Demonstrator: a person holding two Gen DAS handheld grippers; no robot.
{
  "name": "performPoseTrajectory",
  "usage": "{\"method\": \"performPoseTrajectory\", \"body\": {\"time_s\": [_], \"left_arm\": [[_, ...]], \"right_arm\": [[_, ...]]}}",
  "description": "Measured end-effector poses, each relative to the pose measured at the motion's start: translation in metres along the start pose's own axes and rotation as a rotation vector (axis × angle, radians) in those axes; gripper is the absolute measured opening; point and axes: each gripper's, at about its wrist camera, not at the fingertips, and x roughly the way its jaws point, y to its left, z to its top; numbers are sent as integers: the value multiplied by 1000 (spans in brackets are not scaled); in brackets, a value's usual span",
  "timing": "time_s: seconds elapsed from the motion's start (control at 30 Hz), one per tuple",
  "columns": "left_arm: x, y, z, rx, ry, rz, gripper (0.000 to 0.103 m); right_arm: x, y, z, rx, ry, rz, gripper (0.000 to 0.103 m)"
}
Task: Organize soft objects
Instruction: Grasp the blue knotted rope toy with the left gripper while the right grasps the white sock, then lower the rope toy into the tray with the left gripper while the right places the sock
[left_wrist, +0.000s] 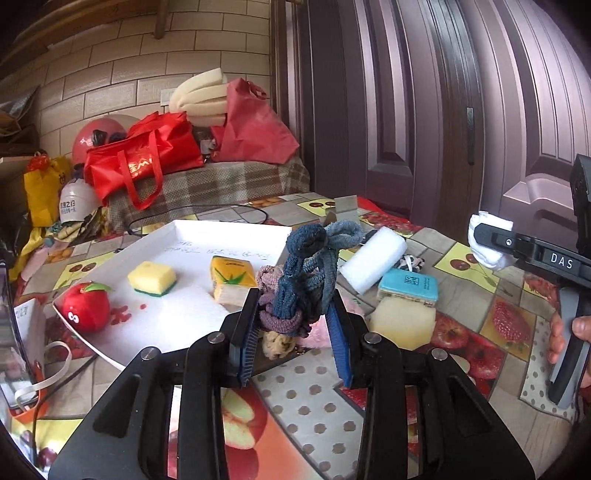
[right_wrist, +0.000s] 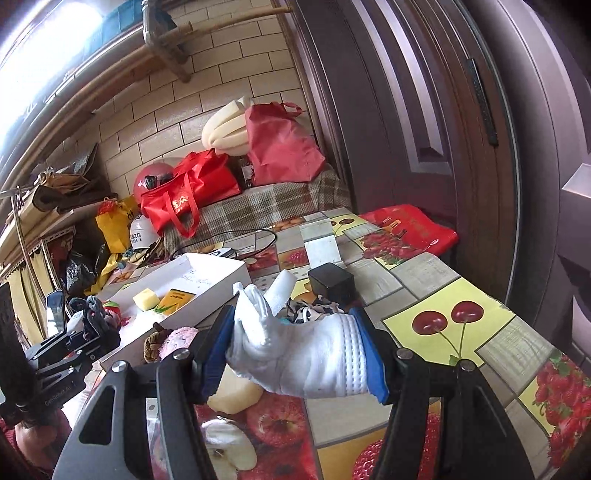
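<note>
Hair ties (left_wrist: 299, 284), blue, grey and mauve, bunch up clamped in my left gripper (left_wrist: 295, 325), near the white tray (left_wrist: 184, 236) holding a red apple toy (left_wrist: 85, 306), sponge (left_wrist: 152, 277) and yellow pack (left_wrist: 231, 280); "DAS" marks my right tool. White glove (right_wrist: 306, 354) sits pinched in my right gripper (right_wrist: 299, 354) over the fruit-print table (right_wrist: 443, 280).

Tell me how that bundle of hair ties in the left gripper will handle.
The bundle of hair ties looks floppy: loops sprout loosely above the left gripper. Probably light and squashy. Loose loops might snag or slip free.
</note>
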Motion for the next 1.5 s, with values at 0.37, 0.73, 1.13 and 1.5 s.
{"method": "performPoseTrajectory", "body": {"time_s": [0.37, 0.73, 1.13, 1.5], "left_arm": [[-7, 18, -6, -27, -16, 56, 34], [9, 74, -1, -95, -20, 181, 34], [43, 129, 5, -209, 26, 282, 34], [36, 160, 1, -371, -8, 303, 34]], "right_arm": [[17, 46, -7, -128, 20, 83, 62], [47, 98, -14, -255, 57, 150, 63], [79, 149, -17, -298, 98, 219, 63], [143, 209, -19, -307, 230, 311, 63]]}}
